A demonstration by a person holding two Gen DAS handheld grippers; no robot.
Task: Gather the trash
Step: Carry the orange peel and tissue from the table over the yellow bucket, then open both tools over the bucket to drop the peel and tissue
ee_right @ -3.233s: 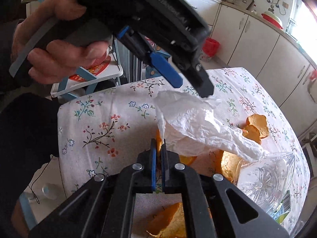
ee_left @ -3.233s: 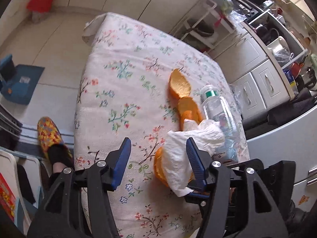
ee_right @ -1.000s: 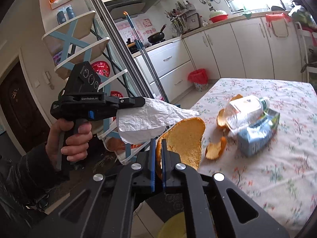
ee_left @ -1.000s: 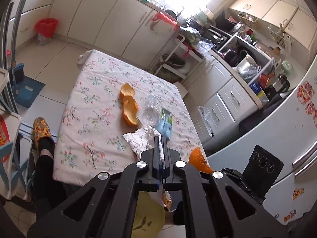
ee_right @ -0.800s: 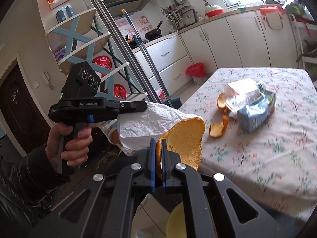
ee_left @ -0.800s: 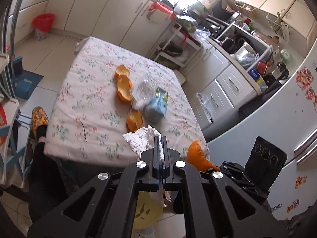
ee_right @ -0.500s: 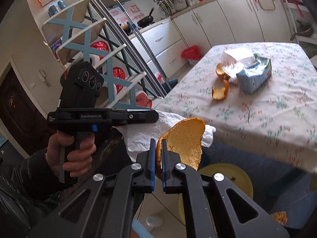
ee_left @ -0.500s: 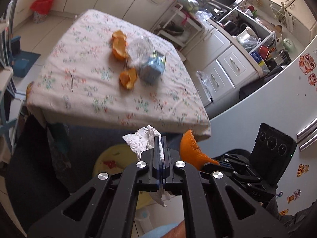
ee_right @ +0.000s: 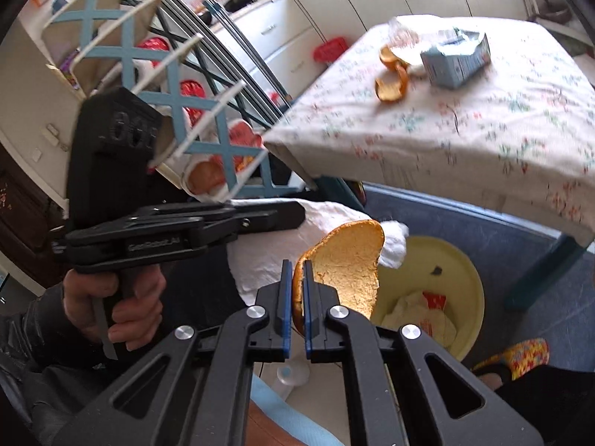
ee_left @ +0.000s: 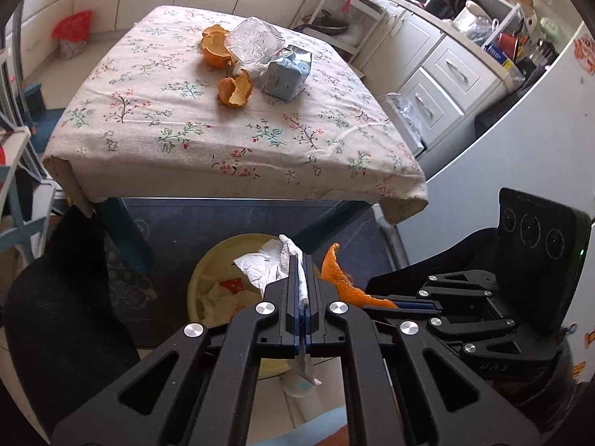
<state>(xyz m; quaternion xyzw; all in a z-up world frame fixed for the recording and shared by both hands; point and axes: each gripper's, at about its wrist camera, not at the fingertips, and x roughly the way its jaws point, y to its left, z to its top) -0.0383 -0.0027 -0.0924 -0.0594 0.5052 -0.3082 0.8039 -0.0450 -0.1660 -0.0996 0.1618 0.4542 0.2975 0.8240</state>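
The crumpled white paper tissue (ee_left: pixel 266 265) is pinched between the pressed-together jaws of the left gripper (ee_left: pixel 302 290); most of it bunches ahead of the tips, and a small tail hangs out behind the jaws. The curved piece of orange peel (ee_right: pixel 344 265) is clamped by its edge in the right gripper (ee_right: pixel 293 290), standing upright with its pale pith facing the right wrist camera.

Landmark: the round pale-yellow plastic bin (ee_left: pixel 208 271) on the floor, just in front of the cloth-covered table (ee_left: pixel 178 137). Both held items hang above the bin's near side. In the left wrist view the tissue lies over the bin opening, while the peel sits toward the bin's right rim; whether the peel is fully inside the rim line cannot be confirmed (fisheye distortion is strong here). The left gripper appears the better centred of the two. The next move is probably a release over the opening.

Count:
- Held: one tissue, one peel.
- In the bin: crumpled pale wrapper material with a red mark, quantity unclear.
- On the table beyond the bin: two clusters of orange peel (ee_left: pixel 234 91), one crushed clear plastic bottle (ee_left: pixel 254 42), one pale-blue carton (ee_left: pixel 286 74).
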